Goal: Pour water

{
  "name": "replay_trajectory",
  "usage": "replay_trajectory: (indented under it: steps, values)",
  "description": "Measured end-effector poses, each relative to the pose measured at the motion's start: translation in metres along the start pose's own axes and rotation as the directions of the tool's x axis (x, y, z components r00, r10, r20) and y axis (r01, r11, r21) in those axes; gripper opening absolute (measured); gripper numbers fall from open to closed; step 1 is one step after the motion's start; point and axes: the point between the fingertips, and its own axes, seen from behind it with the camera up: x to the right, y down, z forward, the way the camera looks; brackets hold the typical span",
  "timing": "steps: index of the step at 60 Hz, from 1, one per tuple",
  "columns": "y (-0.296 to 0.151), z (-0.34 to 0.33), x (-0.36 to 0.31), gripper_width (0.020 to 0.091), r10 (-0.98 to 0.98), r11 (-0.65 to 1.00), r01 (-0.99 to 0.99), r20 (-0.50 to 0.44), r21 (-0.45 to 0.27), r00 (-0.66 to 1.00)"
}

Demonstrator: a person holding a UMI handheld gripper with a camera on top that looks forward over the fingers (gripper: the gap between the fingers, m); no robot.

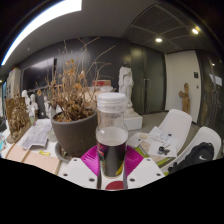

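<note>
- At lower centre of the frame, the bottle (112,135) stands upright between the fingers (82,172).
- Gripper (113,172) pinches the bottle; long axis vertical.

Bottle between the fingers, plant pot to its left

The clear plastic bottle with white cap (112,135) stands upright between the gripper (112,168) fingers; the dark round pot of dried twigs (74,130) sits just left on the tabletop (40,158), white figurine (125,82) behind.
</note>
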Motion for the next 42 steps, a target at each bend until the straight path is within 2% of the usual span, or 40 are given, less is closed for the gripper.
replay_trajectory:
  steps: [14,23,25,33,36,39,42]
  values:
    - [0.092,0.016,0.021,0.0285,-0.036,0.992,0.032,-0.031,-0.123,0.999]
    - [0.125,0.019,0.022,0.0297,-0.022,0.988,0.016,-0.036,-0.156,0.999]
    - [0.122,0.018,0.023,0.0312,-0.015,0.992,0.01,-0.039,-0.125,0.999]
    - [0.124,0.013,0.022,0.041,-0.005,0.994,0.0,-0.047,-0.11,0.999]
    - [0.126,0.011,0.024,0.0457,-0.003,0.992,-0.005,-0.061,-0.129,0.998]
    - [0.125,0.007,0.028,0.0555,0.001,0.99,-0.013,-0.084,-0.142,0.996]
    - [0.12,-0.001,0.028,0.0732,0.004,0.989,-0.018,-0.094,-0.144,0.996]
